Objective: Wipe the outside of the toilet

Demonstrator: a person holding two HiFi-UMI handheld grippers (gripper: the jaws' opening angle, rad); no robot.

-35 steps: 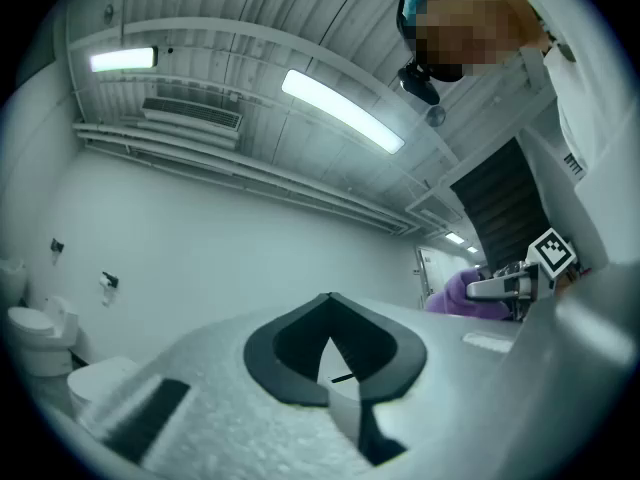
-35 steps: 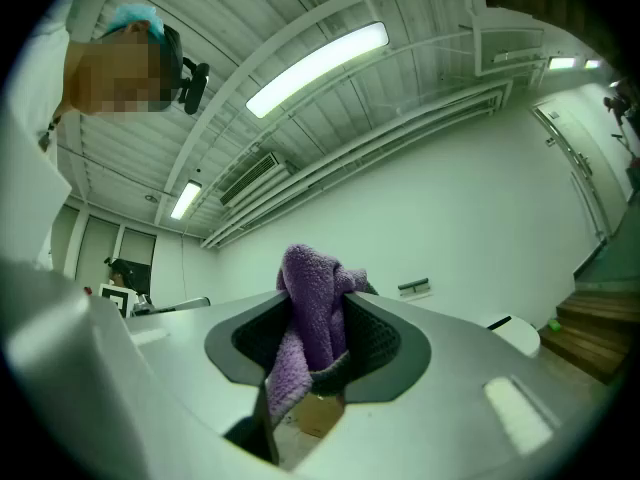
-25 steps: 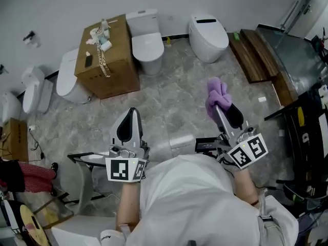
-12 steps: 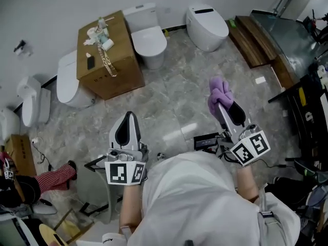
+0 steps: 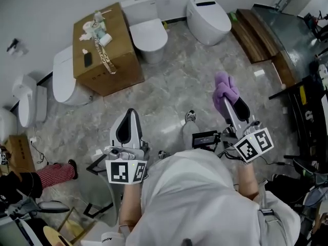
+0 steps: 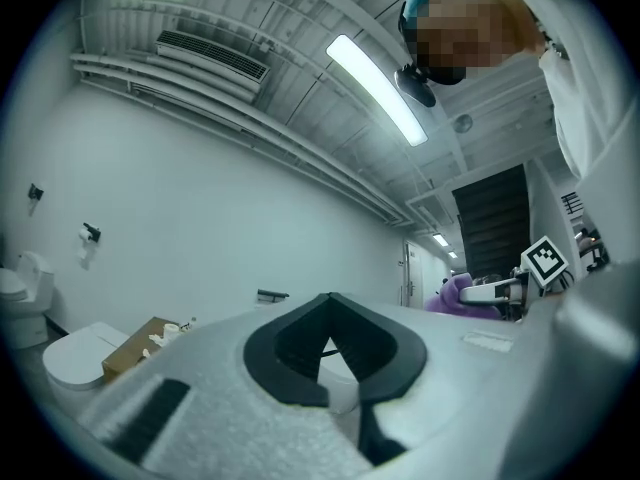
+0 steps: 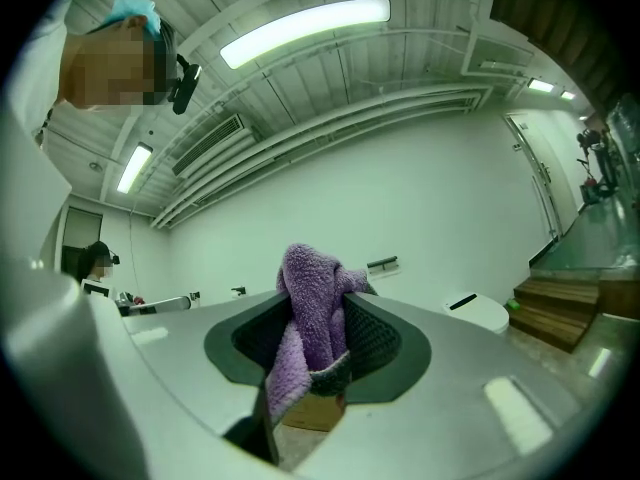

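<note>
Here, my right gripper [image 7: 322, 340] has its jaws clamped on a purple cloth [image 7: 312, 303], which bunches up above them. My left gripper [image 6: 331, 320] has its jaws closed together with nothing between them. Both hang over the marble floor [image 5: 174, 86]. Far off by the wall, well apart from both grippers, a white toilet [image 5: 148, 34] stands just right of a cardboard box [image 5: 105, 53], and a rounder toilet [image 5: 207, 19] stands farther right.

A fuzzy purple cloth [image 5: 224, 87] stands bunched upright, pinched in the right gripper [image 5: 229, 102], well apart from the white, lid-down toilets [image 5: 148, 35] lined along the far wall.
</note>
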